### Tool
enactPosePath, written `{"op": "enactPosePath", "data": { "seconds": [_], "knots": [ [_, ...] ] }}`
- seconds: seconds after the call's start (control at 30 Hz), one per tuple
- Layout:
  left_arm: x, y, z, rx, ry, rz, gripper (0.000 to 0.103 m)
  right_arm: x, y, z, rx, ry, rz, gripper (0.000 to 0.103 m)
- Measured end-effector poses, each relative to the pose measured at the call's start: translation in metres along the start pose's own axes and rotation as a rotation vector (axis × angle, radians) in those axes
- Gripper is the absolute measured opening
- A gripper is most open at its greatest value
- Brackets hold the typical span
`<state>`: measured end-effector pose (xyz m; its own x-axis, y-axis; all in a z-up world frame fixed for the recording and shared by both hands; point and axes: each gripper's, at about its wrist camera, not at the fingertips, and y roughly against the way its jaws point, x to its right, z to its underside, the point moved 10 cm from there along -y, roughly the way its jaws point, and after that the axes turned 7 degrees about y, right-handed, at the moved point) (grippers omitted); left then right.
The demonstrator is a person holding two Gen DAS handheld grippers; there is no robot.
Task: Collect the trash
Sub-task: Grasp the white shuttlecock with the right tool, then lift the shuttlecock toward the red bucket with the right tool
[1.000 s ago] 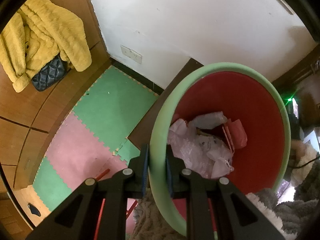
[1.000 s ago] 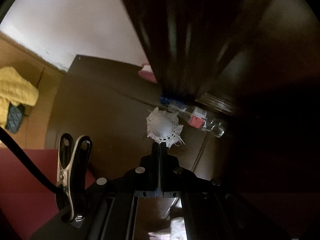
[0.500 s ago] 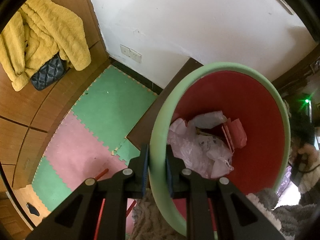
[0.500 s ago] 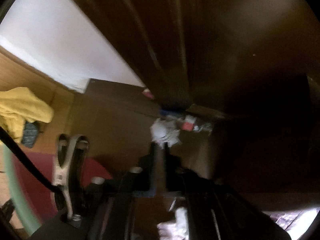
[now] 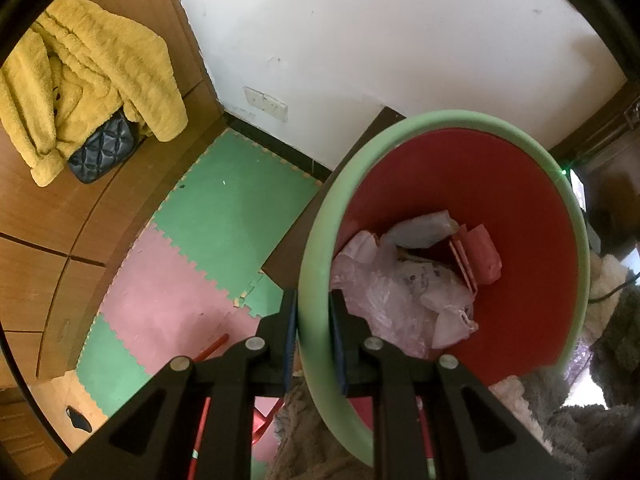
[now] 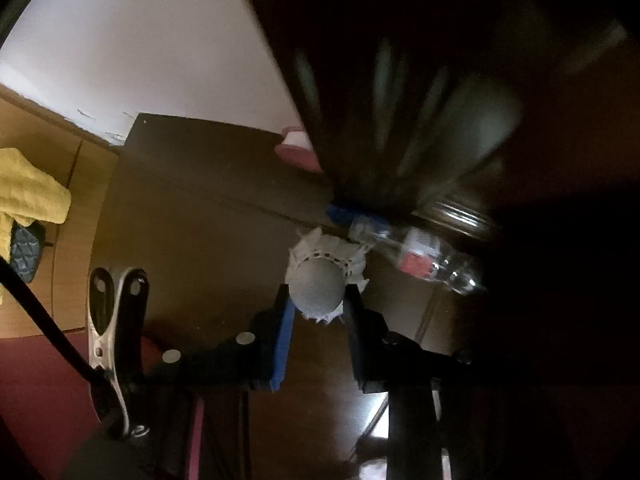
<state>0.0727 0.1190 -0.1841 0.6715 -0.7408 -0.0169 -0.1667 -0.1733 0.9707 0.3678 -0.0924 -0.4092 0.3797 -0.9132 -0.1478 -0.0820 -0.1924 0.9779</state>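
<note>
My left gripper (image 5: 313,298) is shut on the pale green rim (image 5: 316,248) of a red bin (image 5: 516,208), one finger outside and one inside. Crumpled plastic and paper trash (image 5: 404,280) lies at the bin's bottom. In the right wrist view, a worn white shuttlecock (image 6: 320,280) lies on the dark wooden floor (image 6: 200,208), its round grey head towards me. My right gripper (image 6: 318,300) points down over it with its jaws closing, and the head fills the gap between both pads. A clear plastic bottle (image 6: 416,256) with a red label lies just beyond.
A dark furniture leg (image 6: 360,160) stands right behind the shuttlecock, blurred. A clamp (image 6: 116,320) and a black cable sit at my right gripper's left. Foam floor mats (image 5: 224,216), a yellow garment (image 5: 88,80) and a black quilted bag (image 5: 102,148) lie left of the bin.
My right gripper opened, moved down and forward, and now has the shuttlecock's head between its fingers. The left gripper and the bin have not moved.
</note>
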Motion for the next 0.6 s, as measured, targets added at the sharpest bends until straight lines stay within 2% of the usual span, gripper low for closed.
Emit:
{"op": "enactPosePath", "data": {
  "seconds": [0.2,0.6],
  "knots": [
    [-0.002,0.000,0.000,0.002,0.014,0.015,0.015,-0.005,0.020,-0.005,0.057,0.037,0.002,0.025],
    [-0.001,0.001,0.001,0.014,-0.005,0.030,0.016,-0.022,0.127,0.019,0.231,0.068,0.001,0.025]
  ]
}}
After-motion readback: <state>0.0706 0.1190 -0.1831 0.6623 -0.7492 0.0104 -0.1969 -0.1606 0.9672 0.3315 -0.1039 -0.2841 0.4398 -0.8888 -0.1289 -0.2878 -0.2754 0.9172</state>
